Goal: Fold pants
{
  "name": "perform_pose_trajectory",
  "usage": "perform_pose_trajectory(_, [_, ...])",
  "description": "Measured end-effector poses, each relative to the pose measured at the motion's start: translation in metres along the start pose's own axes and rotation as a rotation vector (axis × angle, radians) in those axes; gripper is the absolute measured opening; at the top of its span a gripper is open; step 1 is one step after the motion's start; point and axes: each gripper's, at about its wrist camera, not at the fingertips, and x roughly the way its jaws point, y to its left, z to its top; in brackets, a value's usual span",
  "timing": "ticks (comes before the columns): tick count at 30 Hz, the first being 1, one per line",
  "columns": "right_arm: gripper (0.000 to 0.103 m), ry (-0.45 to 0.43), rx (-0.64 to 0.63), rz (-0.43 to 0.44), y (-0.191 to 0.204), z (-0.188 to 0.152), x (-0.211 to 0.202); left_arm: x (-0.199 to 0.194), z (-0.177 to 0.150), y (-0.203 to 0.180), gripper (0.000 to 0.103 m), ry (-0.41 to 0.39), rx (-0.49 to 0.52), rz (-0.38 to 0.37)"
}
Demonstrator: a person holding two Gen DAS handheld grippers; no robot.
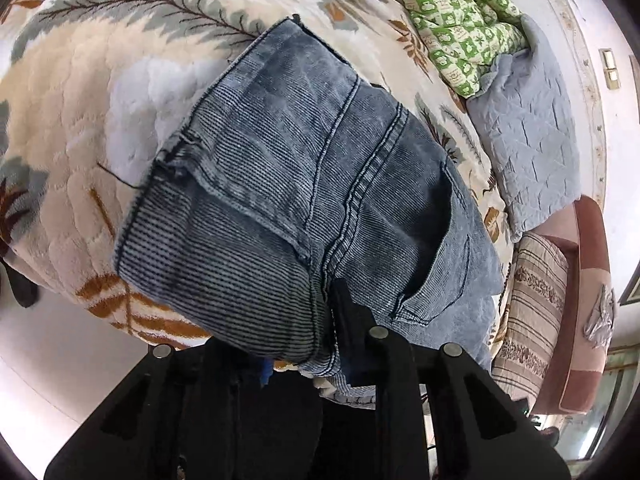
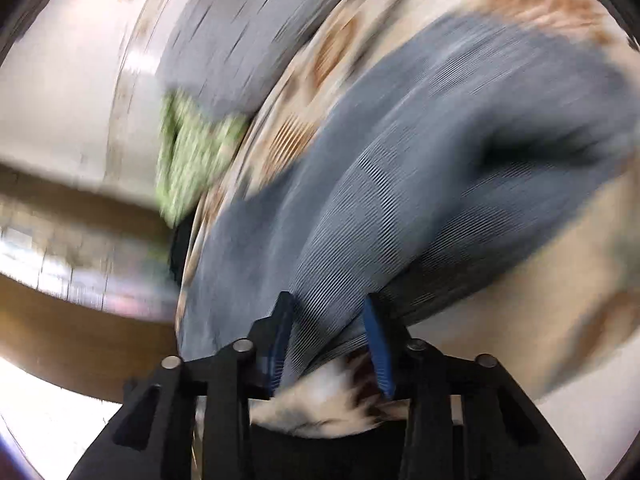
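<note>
A: Item one, the pants [image 1: 288, 184]?

B: Grey-blue washed denim with a fine ribbed weave, folded into a thick oblong bundle. It lies on the blanket [image 1: 80, 92], its near end overhanging the edge toward the left gripper [image 1: 316, 344]. Double-stitched seams run along its length; a back pocket [image 1: 444, 248] gapes dark on the right side. A frayed raw hem shows at the left edge.

A: Left jaws?

B: Closed on the near end of the pants. One black finger presses the cloth from the right; the other is hidden beneath the fold, only a sliver of blue pad showing.

A: Right gripper [image 2: 330, 344]?

B: That view is heavily smeared. The blue pads [image 2: 378, 348] stand apart with a fold of the denim between them. The cloth fills the gap, but whether the pads press it I cannot tell.

A: Containers?

B: No entry.

A: Surroundings, by material?

B: Blanket: plush cream fleece, quilted, printed with grey-green fern fronds and rust leaves. Green quilt [image 1: 448, 20]: green-and-white checked cotton, crumpled, at the far side. Grey pad [image 1: 528, 136]: pale quilted fabric, diamond stitching, beside it. Striped cushion [image 1: 532, 312]: beige with brown bands, at the right edge. Floor: pale and glossy below the blanket's edge.
</note>
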Motion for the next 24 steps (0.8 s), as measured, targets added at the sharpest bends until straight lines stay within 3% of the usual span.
perform_pose_trajectory(2, [0.044, -0.089, 0.093, -0.032, -0.031, 0.014, -0.027, 0.002, 0.0, 0.001, 0.022, 0.001, -0.005, 0.004])
perform_pose_trajectory(5, [0.048, -0.144, 0.177, 0.022, -0.059, 0.033, -0.042, 0.001, 0.002, 0.001, 0.023, 0.007, -0.017, 0.01])
perform_pose_trajectory(7, [0.061, -0.143, 0.218, 0.084, -0.069, 0.04, -0.038, 0.002, 0.003, 0.0, 0.023, 0.007, -0.023, 0.014])
perform_pose_trajectory(13, [0.063, -0.104, 0.386, 0.249, -0.082, 0.039, -0.018, -0.002, 0.004, -0.004, 0.023, 0.008, -0.036, 0.024])
perform_pose_trajectory(16, [0.07, -0.093, 0.352, 0.226, -0.079, 0.031, -0.026, 0.001, 0.005, -0.004, 0.024, 0.006, -0.047, 0.037])
perform_pose_trajectory(21, [0.07, -0.165, 0.384, 0.213, -0.09, 0.047, -0.023, -0.001, 0.005, -0.015, 0.023, -0.016, -0.027, 0.074])
perform_pose_trajectory(22, [0.065, -0.169, 0.388, 0.221, -0.089, 0.051, -0.019, -0.003, 0.007, -0.015, 0.023, -0.02, -0.031, 0.07])
perform_pose_trajectory(23, [0.057, -0.169, 0.382, 0.207, -0.086, 0.057, -0.014, -0.005, 0.01, -0.017, 0.016, -0.027, -0.043, 0.054])
perform_pose_trajectory(24, [0.025, -0.16, 0.365, 0.168, -0.083, 0.064, -0.01, -0.008, 0.014, -0.019, 0.011, -0.031, -0.06, 0.027])
